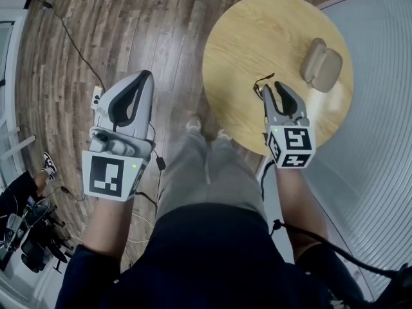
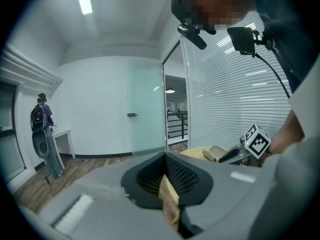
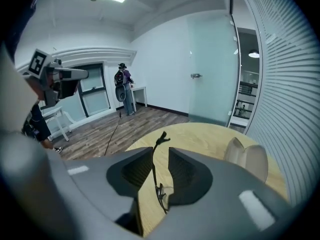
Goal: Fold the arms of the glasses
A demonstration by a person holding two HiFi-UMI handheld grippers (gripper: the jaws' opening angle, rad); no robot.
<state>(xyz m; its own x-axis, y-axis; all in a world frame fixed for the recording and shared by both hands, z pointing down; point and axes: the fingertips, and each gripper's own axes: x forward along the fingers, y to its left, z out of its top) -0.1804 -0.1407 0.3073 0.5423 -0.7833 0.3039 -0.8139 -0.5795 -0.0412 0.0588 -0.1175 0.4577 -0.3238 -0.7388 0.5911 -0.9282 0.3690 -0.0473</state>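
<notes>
Glasses [image 3: 160, 190] sit loose between your right hand-held gripper's [image 3: 160, 154] wide jaws, one arm upright, so folding looks unfinished; left hand-held gripper [image 2: 164, 157] closed, empty.

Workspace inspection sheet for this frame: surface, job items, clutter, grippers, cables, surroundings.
Surface: round wooden table.
Job's things: glasses on the table, one arm between the jaws of the right gripper.
Clutter: beige case on the table.
Grippers: left gripper shut, empty, over the wood floor; right gripper open, gripping nothing.
Cables: black cable across that floor.
Surroundings: slatted blinds; a person by the far wall.
</notes>
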